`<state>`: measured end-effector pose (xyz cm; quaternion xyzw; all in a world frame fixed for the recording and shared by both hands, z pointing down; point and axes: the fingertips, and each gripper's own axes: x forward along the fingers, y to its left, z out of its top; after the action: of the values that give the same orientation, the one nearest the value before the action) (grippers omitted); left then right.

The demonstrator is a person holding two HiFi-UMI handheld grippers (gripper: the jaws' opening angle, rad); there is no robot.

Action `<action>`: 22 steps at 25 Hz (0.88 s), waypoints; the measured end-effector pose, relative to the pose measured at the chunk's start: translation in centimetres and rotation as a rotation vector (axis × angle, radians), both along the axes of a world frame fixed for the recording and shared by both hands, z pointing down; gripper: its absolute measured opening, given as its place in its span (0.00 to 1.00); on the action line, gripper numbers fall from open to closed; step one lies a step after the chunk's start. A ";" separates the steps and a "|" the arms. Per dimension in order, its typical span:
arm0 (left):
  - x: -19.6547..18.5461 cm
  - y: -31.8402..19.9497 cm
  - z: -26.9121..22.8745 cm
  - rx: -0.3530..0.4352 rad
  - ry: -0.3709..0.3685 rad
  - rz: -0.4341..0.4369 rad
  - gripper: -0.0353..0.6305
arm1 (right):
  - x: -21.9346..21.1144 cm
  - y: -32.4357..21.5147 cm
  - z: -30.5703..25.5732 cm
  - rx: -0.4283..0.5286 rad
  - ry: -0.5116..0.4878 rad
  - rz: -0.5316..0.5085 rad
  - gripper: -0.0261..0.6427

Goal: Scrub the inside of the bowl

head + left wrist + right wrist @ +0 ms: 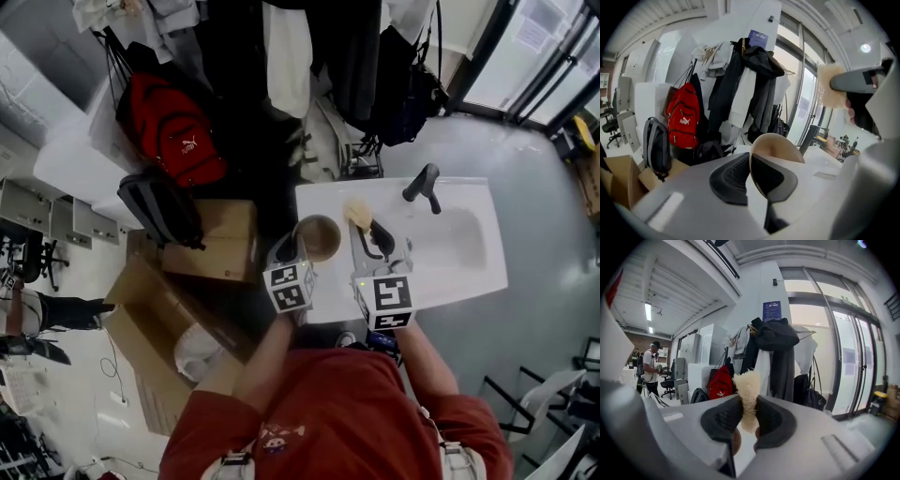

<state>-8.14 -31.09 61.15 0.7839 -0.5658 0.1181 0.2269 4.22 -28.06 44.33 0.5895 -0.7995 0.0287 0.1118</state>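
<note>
Just at the sink's (454, 292) edge — left fingers (729, 180) closed on bowl (780, 146) rim, right fingers (722, 420) closed on scrubber (747, 391).

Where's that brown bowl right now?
In the head view, the brown bowl is at the white sink's left end, its rim clamped in the left gripper, just left of the pale scrubber that the right gripper holds.

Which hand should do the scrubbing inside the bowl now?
Right. The right tongs grip the fluffy scrubber just beside the bowl, while the left tongs are busy pinching the bowl's rim to hold it.
</note>
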 end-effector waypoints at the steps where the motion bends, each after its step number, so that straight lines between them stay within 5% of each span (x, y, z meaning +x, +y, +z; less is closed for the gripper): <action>1: -0.2 0.2 1.0 -0.035 0.012 -0.009 0.09 | -0.1 -0.1 0.3 -0.008 0.001 -0.001 0.15; 10: -0.3 1.4 6.8 -0.244 0.072 0.010 0.09 | -0.5 -0.3 2.4 -0.056 -0.006 0.010 0.15; 17: 0.2 1.3 7.2 -0.245 0.057 0.035 0.09 | 0.0 -0.7 3.0 -0.074 -0.014 0.024 0.15; 22: 0.4 1.2 6.9 -0.230 0.065 0.046 0.20 | -0.2 -0.6 3.3 -0.069 0.013 0.019 0.15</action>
<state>-7.73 -29.90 68.01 0.7687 -0.5228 0.1620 0.3309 4.02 -28.68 47.61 0.5931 -0.7916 0.0536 0.1370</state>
